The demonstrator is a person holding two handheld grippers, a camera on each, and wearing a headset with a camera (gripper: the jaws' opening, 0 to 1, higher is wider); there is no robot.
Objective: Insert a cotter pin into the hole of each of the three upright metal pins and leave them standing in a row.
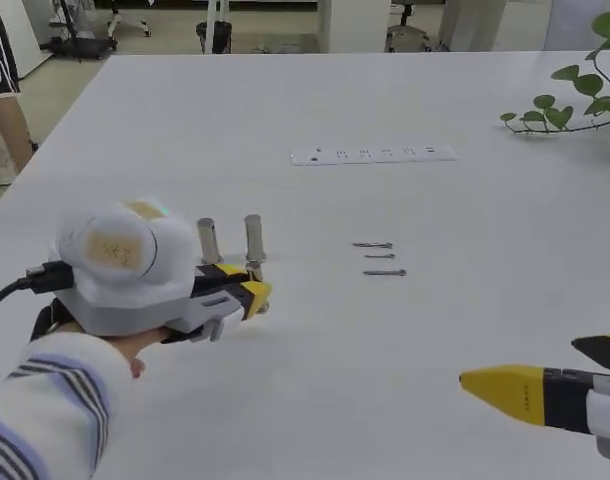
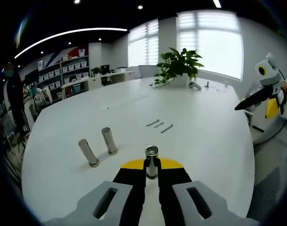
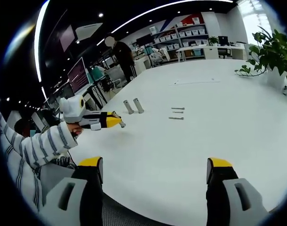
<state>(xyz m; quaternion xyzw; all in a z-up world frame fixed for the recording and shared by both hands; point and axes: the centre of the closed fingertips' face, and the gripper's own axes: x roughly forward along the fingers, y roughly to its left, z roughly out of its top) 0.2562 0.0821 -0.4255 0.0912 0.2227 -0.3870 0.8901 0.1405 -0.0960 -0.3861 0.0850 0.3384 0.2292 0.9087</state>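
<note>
While left tool (image 2: 152, 170) grips a metal pin (image 2: 151, 157), right tool (image 3: 155, 163) gapes

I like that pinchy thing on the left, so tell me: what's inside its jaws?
An upright metal pin, clamped in the left gripper. Its top shows; its lower end is covered by the jaws.

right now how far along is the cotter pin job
Done: nothing yet. All three cotter pins lie loose on the table.
In hand: the left gripper is shut on one metal pin. The right gripper is open and empty.
Left: the other two metal pins stand upright with no cotter pins in them, so all three insertions are still to do.
</note>
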